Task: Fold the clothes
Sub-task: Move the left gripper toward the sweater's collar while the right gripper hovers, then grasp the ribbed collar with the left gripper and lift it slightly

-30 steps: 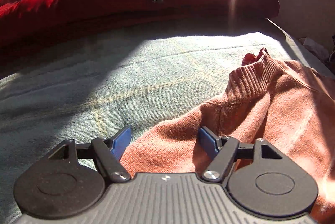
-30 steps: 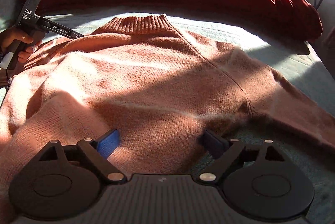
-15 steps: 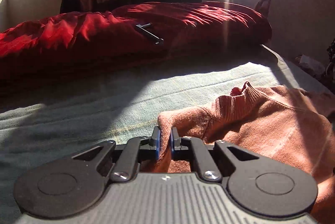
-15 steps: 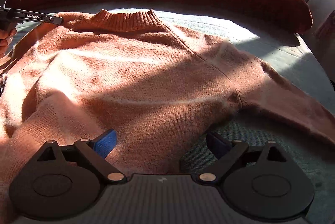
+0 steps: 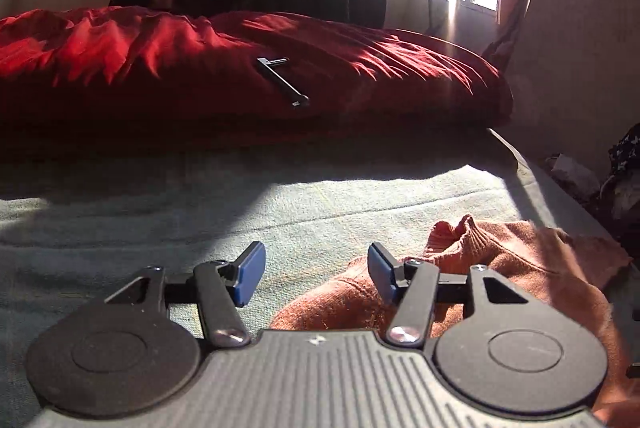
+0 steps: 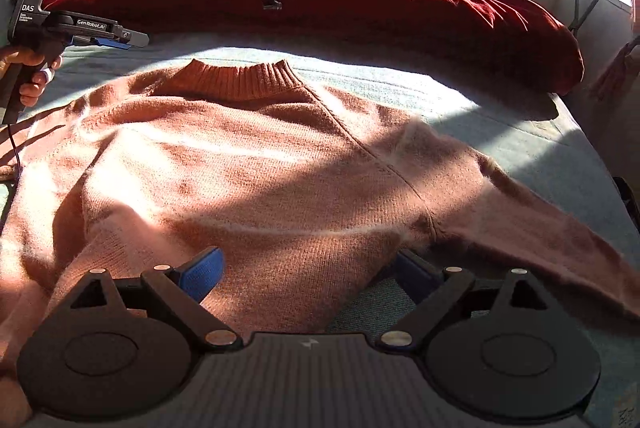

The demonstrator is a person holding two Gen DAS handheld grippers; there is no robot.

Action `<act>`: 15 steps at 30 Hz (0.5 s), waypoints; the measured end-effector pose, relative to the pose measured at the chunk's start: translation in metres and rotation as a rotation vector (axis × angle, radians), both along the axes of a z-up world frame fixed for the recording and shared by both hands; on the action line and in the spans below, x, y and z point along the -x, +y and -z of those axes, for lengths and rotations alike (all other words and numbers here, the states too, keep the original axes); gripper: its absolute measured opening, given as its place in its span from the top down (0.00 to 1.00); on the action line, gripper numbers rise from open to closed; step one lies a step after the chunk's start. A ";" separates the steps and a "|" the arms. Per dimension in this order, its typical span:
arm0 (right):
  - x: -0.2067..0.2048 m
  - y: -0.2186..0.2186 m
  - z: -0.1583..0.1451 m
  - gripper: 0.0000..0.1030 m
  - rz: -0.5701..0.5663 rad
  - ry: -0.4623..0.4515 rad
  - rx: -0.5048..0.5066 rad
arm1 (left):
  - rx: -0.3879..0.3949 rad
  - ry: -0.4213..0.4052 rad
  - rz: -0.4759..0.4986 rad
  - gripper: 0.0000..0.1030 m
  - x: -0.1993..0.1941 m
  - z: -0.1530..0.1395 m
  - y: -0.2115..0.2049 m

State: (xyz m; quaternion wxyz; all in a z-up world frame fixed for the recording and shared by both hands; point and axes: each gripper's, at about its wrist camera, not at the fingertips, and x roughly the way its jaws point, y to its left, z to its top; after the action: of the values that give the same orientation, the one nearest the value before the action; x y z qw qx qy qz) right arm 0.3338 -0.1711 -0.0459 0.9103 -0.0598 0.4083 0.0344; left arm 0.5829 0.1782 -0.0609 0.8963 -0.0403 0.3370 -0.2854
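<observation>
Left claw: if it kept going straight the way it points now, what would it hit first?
Probably the bare green blanket. The left claw, jaws opening with nothing between them, points down across it; the orange sweater lies to its right and the red duvet sits farther back. Depth is hard to judge.

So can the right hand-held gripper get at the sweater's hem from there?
Probably yes: the right hand-held gripper is open right over the sweater, nothing lies between, and the hem sits just below its fingers.
</observation>
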 end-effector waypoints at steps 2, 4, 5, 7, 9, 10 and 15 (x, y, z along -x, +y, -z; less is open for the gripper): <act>0.000 0.003 -0.004 0.08 -0.005 -0.011 0.000 | -0.010 0.048 0.021 0.45 -0.015 0.013 -0.011; 0.000 0.006 -0.006 0.08 -0.016 -0.018 0.008 | -0.043 0.099 0.042 0.45 -0.023 0.029 -0.022; 0.001 0.007 -0.008 0.08 -0.022 -0.023 0.013 | -0.058 0.111 0.056 0.46 -0.023 0.035 -0.025; 0.002 0.009 -0.010 0.08 -0.035 -0.032 0.021 | -0.089 0.135 0.086 0.46 -0.022 0.046 -0.032; 0.002 0.009 -0.009 0.08 -0.035 -0.034 0.025 | -0.117 0.130 0.097 0.48 -0.015 0.051 -0.036; 0.001 0.008 -0.009 0.08 -0.033 -0.034 0.028 | -0.122 0.126 0.106 0.56 -0.010 0.050 -0.037; -0.006 0.007 -0.005 0.08 -0.026 -0.028 0.035 | -0.162 0.053 0.137 0.92 0.017 0.037 -0.040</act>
State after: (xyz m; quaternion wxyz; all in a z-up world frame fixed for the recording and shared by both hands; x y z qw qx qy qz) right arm 0.3403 -0.1643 -0.0411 0.9141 -0.0815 0.3953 0.0381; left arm 0.5656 0.1382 -0.0974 0.8657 0.0479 0.3847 -0.3167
